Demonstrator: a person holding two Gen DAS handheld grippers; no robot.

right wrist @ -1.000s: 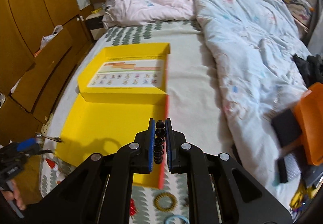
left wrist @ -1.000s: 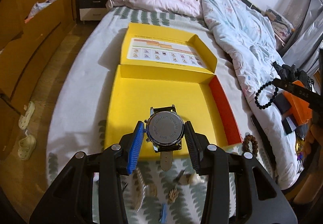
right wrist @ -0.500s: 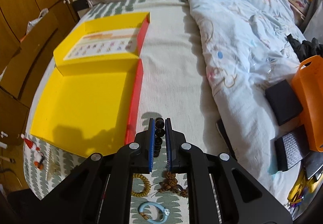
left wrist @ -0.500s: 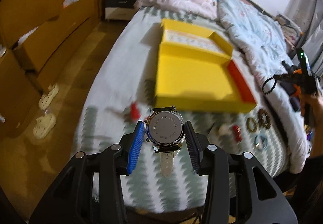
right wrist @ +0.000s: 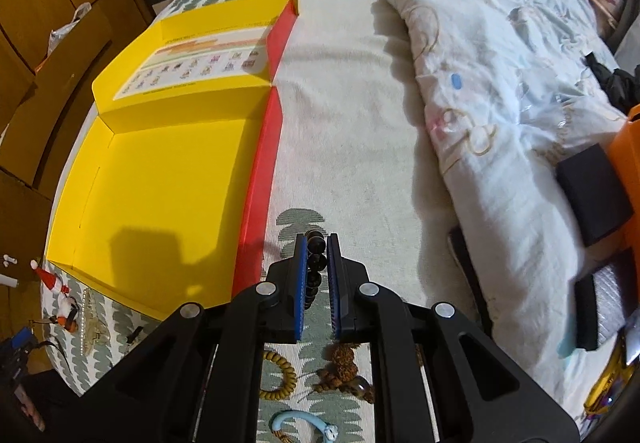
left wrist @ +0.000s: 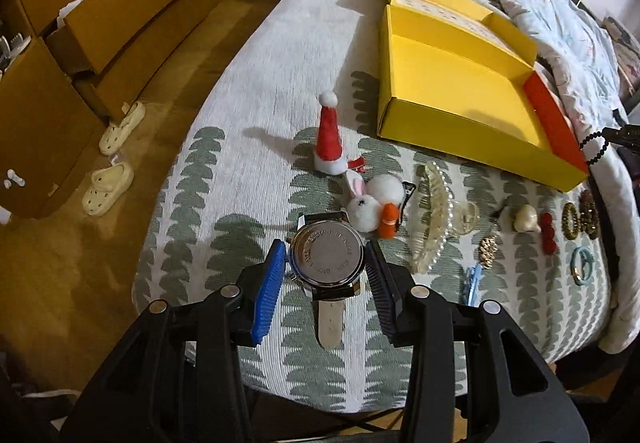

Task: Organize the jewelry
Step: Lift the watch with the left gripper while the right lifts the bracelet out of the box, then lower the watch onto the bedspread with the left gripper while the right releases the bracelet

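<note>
My left gripper (left wrist: 325,246) is shut on a wristwatch (left wrist: 327,263), steel case back up, its strap hanging toward me. It hovers over the patterned bedspread, in front of and left of the open yellow box (left wrist: 460,95). My right gripper (right wrist: 316,243) is shut on a black bead bracelet (right wrist: 314,271), low over the bed just right of the yellow box's (right wrist: 160,183) red side wall. In the left wrist view that bracelet (left wrist: 596,147) dangles at the far right edge. The box floor is bare.
On the bedspread near the watch lie a small Santa hat (left wrist: 330,135), a plush bunny clip (left wrist: 372,203) and a clear hair claw (left wrist: 430,219). Bead bracelets (right wrist: 280,371) and a blue hair tie (right wrist: 304,427) lie under the right gripper. A rumpled duvet (right wrist: 500,63) fills the right side; slippers (left wrist: 108,187) sit on the floor left.
The left gripper swung from above the box to the left and down over the bed's front, watch still held. The right gripper sank beside the box's red wall, bracelet still held.
</note>
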